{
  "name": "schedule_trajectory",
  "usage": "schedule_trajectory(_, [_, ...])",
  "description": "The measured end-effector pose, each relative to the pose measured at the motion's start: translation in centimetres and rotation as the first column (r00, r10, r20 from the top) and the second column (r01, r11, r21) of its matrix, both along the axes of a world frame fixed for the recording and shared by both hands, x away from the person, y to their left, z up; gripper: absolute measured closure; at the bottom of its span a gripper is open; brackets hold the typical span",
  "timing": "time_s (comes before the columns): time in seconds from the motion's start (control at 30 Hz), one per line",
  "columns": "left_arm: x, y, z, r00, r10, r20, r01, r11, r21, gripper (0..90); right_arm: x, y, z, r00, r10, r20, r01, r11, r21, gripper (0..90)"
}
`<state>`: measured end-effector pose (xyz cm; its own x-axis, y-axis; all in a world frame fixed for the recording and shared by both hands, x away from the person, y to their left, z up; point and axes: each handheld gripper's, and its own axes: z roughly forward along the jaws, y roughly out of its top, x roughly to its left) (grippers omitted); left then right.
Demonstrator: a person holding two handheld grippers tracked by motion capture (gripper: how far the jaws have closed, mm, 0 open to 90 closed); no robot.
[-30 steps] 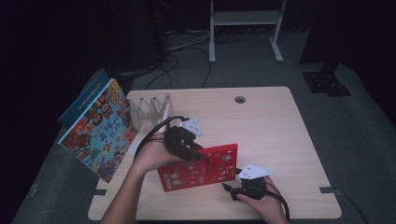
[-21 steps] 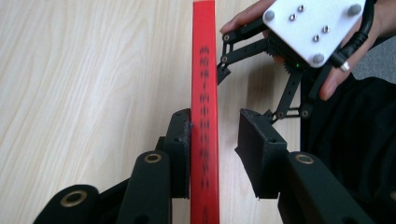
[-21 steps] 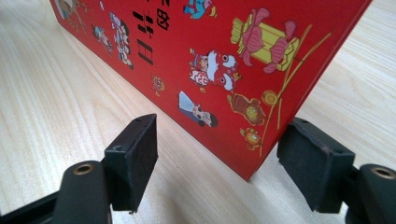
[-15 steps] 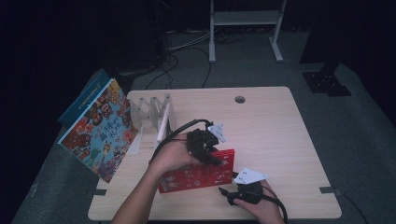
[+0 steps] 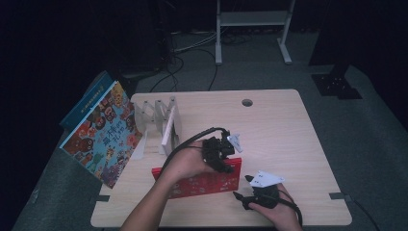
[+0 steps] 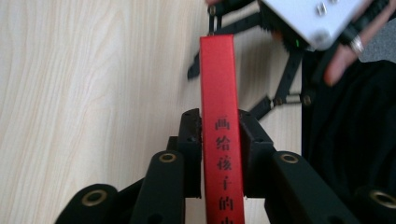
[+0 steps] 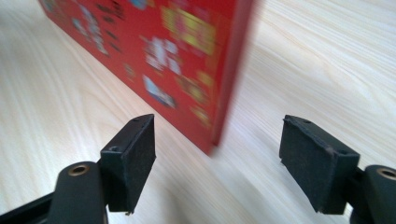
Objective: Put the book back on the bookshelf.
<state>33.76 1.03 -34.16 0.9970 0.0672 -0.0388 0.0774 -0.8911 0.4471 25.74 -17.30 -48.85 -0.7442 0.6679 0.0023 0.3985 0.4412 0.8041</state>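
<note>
1. Left gripper (image 5: 226,153) is clamped on the spine edge of the red book (image 5: 202,183); in the left gripper view both pads press the spine (image 6: 219,140) from either side. Its jaws have just been closing, with the book between them.
2. The red book sits near-centre on the wooden table (image 5: 279,125), tipped up on its long edge, cover facing the near side.
3. Right gripper (image 5: 243,192) sits just right of the book's right end, near the table's near edge. Jaws spread, nothing pinched: the right gripper view shows the book's corner (image 7: 219,126) ahead of the two pads, not touching them. They have just been opening a little.
4. White accordion book rack (image 5: 161,122) stands far-left on the table, well apart from the red book.
5. A colourful picture book (image 5: 103,137) leans at the table's left edge, with a blue book (image 5: 82,103) behind it.
</note>
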Motion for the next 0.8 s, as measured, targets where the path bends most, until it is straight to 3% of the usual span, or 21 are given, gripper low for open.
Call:
schedule_trajectory(0.23, [0.1, 0.0, 0.1, 0.9996, 0.012, -0.024, -0.012, 0.9999, 0.006, 78.6, 1.3, -3.0, -0.2, 0.9959, -0.086, -0.029, 0.085, 0.9956, -0.04, 22.8])
schedule_trajectory(0.47, [0.4, 0.4, 0.4, 0.9982, 0.044, -0.04, -0.044, 0.999, -0.004, 79.4, 2.1, -3.6, -0.9, 0.992, -0.118, -0.045, 0.114, 0.9907, -0.073, 21.8])
schedule_trajectory(0.67, [0.6, 2.1, 1.7, 0.9962, 0.077, -0.039, -0.08, 0.9947, -0.065, 79.5, 2.4, -3.4, -1.3, 0.9904, -0.128, -0.052, 0.123, 0.9884, -0.088, 21.2])
schedule_trajectory(0.8, [0.7, 3.7, 2.6, 0.9936, 0.11, -0.025, -0.112, 0.987, -0.115, 79.5, 2.6, -3.4, -1.5, 0.9895, -0.135, -0.052, 0.131, 0.9886, -0.075, 20.4])
